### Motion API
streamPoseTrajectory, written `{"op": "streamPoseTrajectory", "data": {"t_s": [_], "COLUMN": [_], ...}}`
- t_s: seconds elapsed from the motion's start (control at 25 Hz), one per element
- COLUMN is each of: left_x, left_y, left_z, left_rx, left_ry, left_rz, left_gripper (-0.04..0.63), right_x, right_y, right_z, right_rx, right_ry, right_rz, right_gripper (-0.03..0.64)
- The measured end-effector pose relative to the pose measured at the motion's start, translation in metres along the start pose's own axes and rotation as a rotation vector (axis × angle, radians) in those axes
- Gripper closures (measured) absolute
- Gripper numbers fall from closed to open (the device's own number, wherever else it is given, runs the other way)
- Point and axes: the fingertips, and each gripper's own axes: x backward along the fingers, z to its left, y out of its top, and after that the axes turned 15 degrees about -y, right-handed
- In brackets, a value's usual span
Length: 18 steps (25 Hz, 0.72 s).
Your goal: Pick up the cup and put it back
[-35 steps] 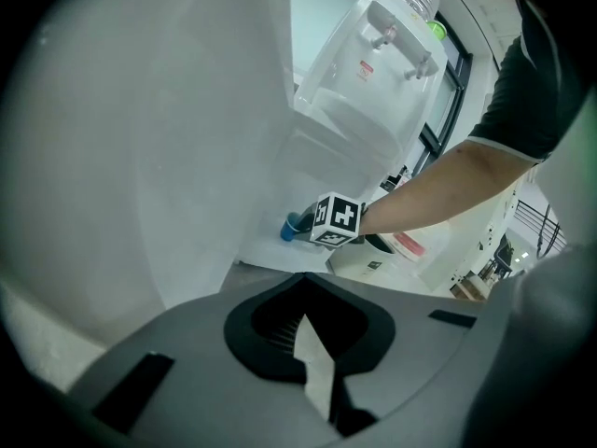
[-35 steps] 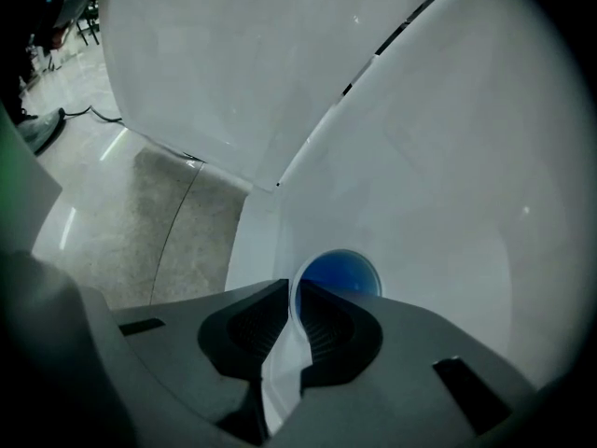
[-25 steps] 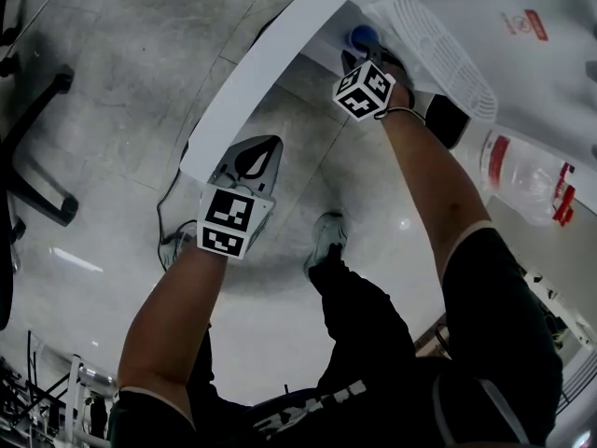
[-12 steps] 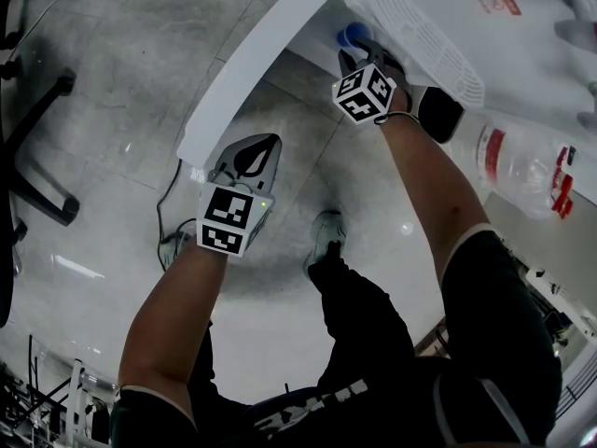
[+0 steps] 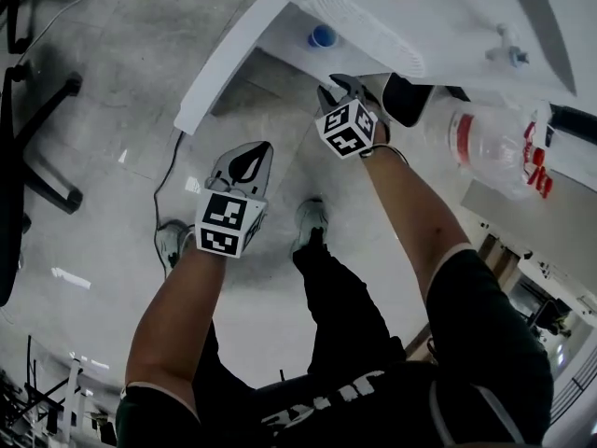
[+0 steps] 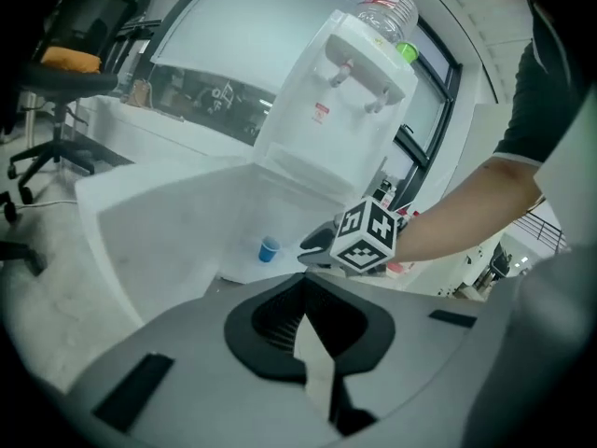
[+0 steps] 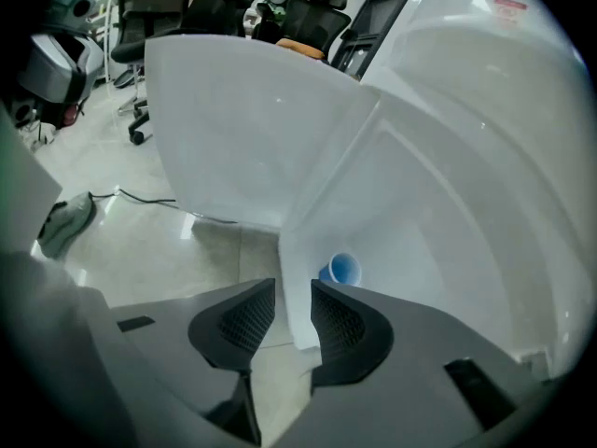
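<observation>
A small blue cup (image 5: 323, 36) stands upright inside the white water dispenser's lower cabinet (image 5: 289, 35). It also shows in the left gripper view (image 6: 269, 248) and in the right gripper view (image 7: 343, 269). My right gripper (image 5: 338, 84) hangs just outside the cabinet opening, a short way back from the cup. Its jaws (image 7: 294, 287) are apart and closing, with nothing between them. My left gripper (image 5: 250, 161) hovers lower over the floor, shut and empty (image 6: 303, 283); from there the right gripper (image 6: 317, 245) is seen beside the cup.
The cabinet door (image 5: 233, 54) stands swung open to the left. A water bottle (image 5: 485, 143) sits on top of the dispenser (image 6: 326, 101). An office chair (image 5: 28, 110) and a cable (image 5: 168, 185) are on the floor at the left. The person's shoes (image 5: 312, 217) are below.
The right gripper has drawn back from the cup and out of the cabinet. The cup stays standing inside. The left gripper has hardly moved.
</observation>
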Motion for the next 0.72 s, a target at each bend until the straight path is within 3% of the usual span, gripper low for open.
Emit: {"op": "streamPoseTrajectory", "data": {"t_s": [0.24,0.4,0.56,0.72], "left_x": [0.054,0.099,0.135,0.164], "left_y": [0.052,0.105,0.176,0.253], "left_z": [-0.056,-0.106,-0.155,-0.204], "left_rx": [0.022,0.061,0.031,-0.037], "left_ry": [0.03,0.063,0.061,0.01], "left_rz": [-0.027,-0.056,-0.075,-0.081], "left_gripper": [0.588,0.588,0.588,0.588], "right_x": [0.12,0.222,0.315,0.394], "right_y": [0.006,0.018,0.049,0.095], "right_z": [0.021,0.009,-0.031,-0.097], "right_rx": [-0.12,-0.173,-0.168,-0.296], "right_ry": [0.128,0.186,0.205,0.175], "right_rz": [0.059,0.066,0.014,-0.036], "right_gripper": [0.514,0.538,0.551,0.558]}}
